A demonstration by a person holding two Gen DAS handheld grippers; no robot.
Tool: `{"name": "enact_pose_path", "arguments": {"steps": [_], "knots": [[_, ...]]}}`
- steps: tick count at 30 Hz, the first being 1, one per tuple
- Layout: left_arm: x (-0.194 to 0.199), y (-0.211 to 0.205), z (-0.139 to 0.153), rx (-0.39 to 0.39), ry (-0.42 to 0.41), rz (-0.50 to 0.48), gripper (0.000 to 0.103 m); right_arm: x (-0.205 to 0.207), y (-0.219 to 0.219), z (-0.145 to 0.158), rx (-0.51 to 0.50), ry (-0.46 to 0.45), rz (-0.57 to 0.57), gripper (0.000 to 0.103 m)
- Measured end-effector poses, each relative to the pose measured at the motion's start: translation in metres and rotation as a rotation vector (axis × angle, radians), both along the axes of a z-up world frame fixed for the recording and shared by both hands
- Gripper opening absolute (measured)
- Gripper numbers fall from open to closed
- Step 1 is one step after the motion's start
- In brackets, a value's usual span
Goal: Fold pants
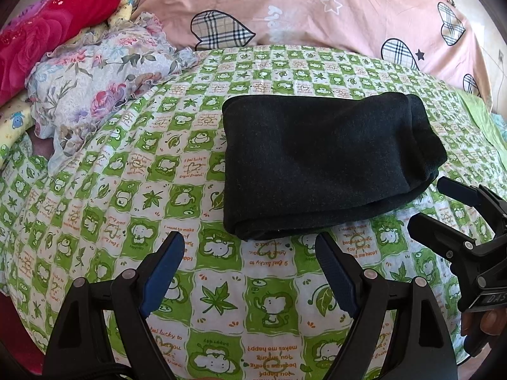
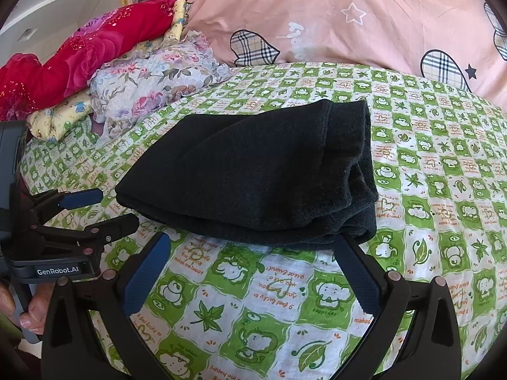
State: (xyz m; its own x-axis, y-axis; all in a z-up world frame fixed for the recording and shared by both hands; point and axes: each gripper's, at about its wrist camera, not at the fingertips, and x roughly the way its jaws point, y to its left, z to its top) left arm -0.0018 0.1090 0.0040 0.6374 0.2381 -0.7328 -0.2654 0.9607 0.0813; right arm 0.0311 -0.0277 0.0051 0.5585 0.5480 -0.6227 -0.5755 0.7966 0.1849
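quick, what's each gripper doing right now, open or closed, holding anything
Left hand-held gripper: open, holding nothing, short of the black pants.
Right hand-held gripper: open, holding nothing, at the pants' near edge.

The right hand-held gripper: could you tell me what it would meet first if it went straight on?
Probably the folded black pants: the right hand-held gripper, open, points at their near edge.
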Motion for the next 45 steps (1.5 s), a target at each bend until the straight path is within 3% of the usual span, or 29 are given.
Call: {"name": "enact_pose_path", "arguments": {"steps": [45], "knots": [[0.000,-0.001,0.008,0.006,-0.027,-0.015,0.085,0.000,0.001,0.011,0.017,-0.032,0.010,0.102]]}}
